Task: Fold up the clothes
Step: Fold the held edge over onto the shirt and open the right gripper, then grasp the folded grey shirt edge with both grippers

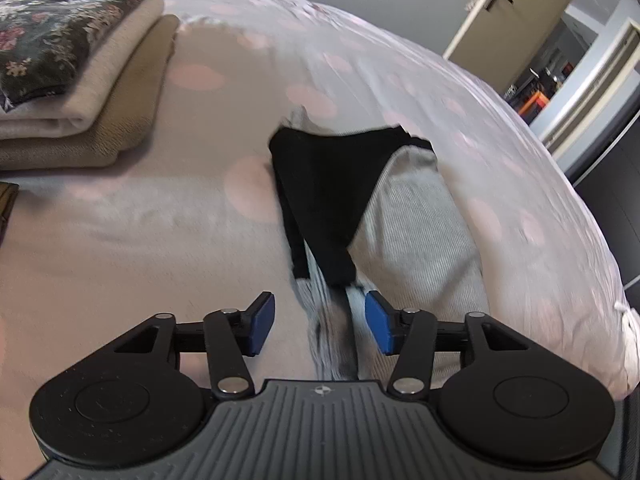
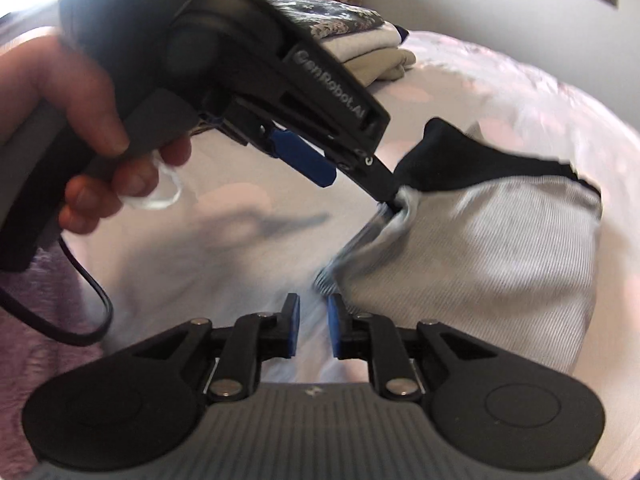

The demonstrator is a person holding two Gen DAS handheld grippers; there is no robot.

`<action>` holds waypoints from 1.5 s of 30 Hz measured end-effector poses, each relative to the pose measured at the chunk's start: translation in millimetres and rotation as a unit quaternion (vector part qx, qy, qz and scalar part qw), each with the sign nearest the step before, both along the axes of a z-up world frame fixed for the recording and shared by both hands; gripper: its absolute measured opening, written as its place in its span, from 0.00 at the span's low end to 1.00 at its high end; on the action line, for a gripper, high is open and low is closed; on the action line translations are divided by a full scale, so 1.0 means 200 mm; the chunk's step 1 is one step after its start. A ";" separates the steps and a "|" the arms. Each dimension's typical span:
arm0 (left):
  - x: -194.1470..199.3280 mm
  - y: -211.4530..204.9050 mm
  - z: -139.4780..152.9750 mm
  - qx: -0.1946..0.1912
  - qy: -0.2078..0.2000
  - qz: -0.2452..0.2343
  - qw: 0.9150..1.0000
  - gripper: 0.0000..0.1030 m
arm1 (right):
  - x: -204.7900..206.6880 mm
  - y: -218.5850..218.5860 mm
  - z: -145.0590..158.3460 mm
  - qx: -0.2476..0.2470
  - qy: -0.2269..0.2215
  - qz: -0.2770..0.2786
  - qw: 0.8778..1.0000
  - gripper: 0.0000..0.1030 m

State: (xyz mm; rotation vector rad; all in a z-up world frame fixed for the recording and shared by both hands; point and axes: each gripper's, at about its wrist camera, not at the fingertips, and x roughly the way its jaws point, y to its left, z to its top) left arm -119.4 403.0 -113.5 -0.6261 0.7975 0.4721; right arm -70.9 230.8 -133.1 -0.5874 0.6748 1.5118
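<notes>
A grey ribbed garment (image 1: 416, 220) with a black part (image 1: 328, 184) lies on the pink spotted bedspread (image 1: 160, 220). My left gripper (image 1: 320, 322) is open, its blue pads either side of a blurred grey fold of the garment near its near edge. In the right wrist view the left gripper (image 2: 356, 184) hangs over the garment (image 2: 480, 248), one finger tip touching the fabric beside the black part (image 2: 460, 160). My right gripper (image 2: 313, 326) is partly open with nothing between the pads, just short of the garment's blurred near corner.
A stack of folded clothes (image 1: 76, 80), floral piece on top, sits at the far left of the bed; it also shows in the right wrist view (image 2: 360, 40). An open door (image 1: 516, 20) and doorway lie beyond the bed's right side. A black cable (image 2: 88, 300) trails from the left gripper.
</notes>
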 end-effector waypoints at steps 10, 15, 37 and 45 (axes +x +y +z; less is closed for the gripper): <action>0.07 -0.08 -0.05 -0.014 0.049 -0.040 0.998 0.50 | 0.29 -0.35 0.02 -0.009 -0.019 -0.183 0.983 0.19; 0.08 -0.07 -0.12 -0.042 0.067 -0.040 0.996 0.45 | 0.38 -0.36 -0.02 -0.008 -0.020 -0.226 0.974 0.20; -0.11 0.00 0.03 -0.060 -0.017 0.051 0.997 0.47 | 0.57 -0.56 0.05 0.033 0.090 -0.306 0.947 0.45; 0.08 0.18 0.05 -0.008 -0.044 0.080 0.996 0.51 | 0.75 -0.38 0.12 0.073 0.138 -0.314 0.936 0.63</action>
